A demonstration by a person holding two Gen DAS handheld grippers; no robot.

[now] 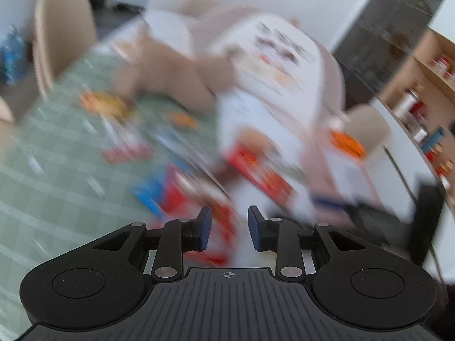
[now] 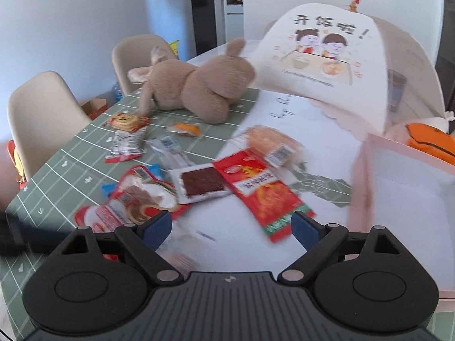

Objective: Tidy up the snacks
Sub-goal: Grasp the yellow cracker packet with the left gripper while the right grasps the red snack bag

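Several snack packets lie loose on the table: a long red packet, a clear pack with a dark brown slab, a wrapped bun, round red-and-white packs and silver sweets. My right gripper hangs above the near end of the red packet, jaws wide open, nothing between them. An open pink box with a white inside sits to its right. The left wrist view is heavily blurred. My left gripper shows a narrow gap between its blue pads, with nothing sharp in it. The red packet lies beyond.
A brown plush toy lies at the back of the green checked tablecloth. A white domed food cover with a cartoon print stands at the back right. An orange soft object sits behind the box. Beige chairs line the left side.
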